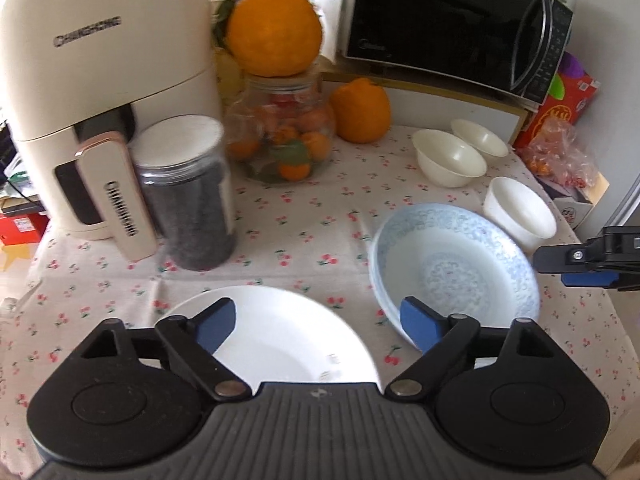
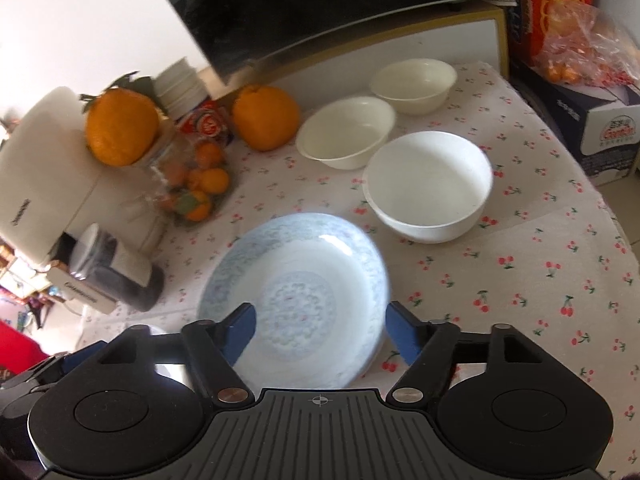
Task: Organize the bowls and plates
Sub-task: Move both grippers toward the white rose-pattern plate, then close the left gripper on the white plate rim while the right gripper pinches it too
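Note:
A plain white plate [image 1: 280, 344] lies on the cherry-print tablecloth [image 1: 100, 280], directly under my left gripper [image 1: 318, 320], whose blue pads stand wide open and apart from it. Right of it sits a blue-patterned deep plate [image 1: 452, 268] [image 2: 296, 300]; my right gripper [image 2: 320, 316] hovers open over its near rim, with nothing pressed between the pads. Behind it stand a white bowl [image 2: 428, 188] [image 1: 520, 212] and two cream bowls [image 2: 348, 132] [image 2: 414, 84]. The right gripper's finger [image 1: 576, 264] shows at the left wrist view's right edge.
A cream air fryer [image 1: 80, 100], a dark-filled jar [image 1: 188, 196] and a glass jar of oranges [image 1: 280, 140] with a big orange on top crowd the left and back. A microwave [image 1: 452, 20] stands behind. A red box [image 2: 556, 4] and a bag of fruit [image 2: 592, 56] border the right.

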Tool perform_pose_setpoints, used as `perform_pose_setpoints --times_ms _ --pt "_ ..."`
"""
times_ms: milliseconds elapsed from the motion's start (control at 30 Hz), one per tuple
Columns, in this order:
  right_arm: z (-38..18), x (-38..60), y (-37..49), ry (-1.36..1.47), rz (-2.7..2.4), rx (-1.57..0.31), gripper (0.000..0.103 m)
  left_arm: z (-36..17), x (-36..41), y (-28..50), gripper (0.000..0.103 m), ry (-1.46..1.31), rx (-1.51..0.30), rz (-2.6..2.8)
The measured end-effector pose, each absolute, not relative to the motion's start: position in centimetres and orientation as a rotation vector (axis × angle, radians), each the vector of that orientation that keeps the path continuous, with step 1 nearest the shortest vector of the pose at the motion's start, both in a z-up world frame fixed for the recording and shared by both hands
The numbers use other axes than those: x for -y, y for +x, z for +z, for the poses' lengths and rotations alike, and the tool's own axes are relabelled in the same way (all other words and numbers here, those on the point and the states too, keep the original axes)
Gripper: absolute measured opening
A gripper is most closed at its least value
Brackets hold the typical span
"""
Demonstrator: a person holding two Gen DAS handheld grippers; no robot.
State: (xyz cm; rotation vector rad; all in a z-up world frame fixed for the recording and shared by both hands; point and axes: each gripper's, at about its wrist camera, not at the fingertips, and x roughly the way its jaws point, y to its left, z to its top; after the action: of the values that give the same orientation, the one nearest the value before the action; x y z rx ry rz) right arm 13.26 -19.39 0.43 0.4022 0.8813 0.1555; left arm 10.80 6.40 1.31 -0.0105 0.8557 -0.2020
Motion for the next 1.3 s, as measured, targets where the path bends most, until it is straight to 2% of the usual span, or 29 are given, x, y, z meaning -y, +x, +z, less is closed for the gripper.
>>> perform_pose_setpoints --times_ms 133,367,733,1133,1300 --pt "0.6 17.6 12.5 0.402 0.231 -0.884 0.082 1.2 -7.8 10.2 0.098 0.006 -0.85 -0.18" --pt "0.1 13.0 11.0 0.347 0.392 -0.909 0.082 0.2 -10.0 9.3 0.102 0.096 -0.854 -0.154" --pt "-3.3 6.1 8.1 0.219 0.533 -0.924 0.084 -1.8 -14.3 8.6 0.102 0.062 -0.893 -0.193" --pt "-6.0 4.9 7.6 0.217 0.534 -0.918 0.084 -3.9 -15.9 8.7 0.102 0.053 -0.92 -0.28" --pt "-7.1 4.3 7.5 0.2 0.509 -0.889 0.086 -4.6 -16.2 9.1 0.096 0.023 -0.957 -0.294"
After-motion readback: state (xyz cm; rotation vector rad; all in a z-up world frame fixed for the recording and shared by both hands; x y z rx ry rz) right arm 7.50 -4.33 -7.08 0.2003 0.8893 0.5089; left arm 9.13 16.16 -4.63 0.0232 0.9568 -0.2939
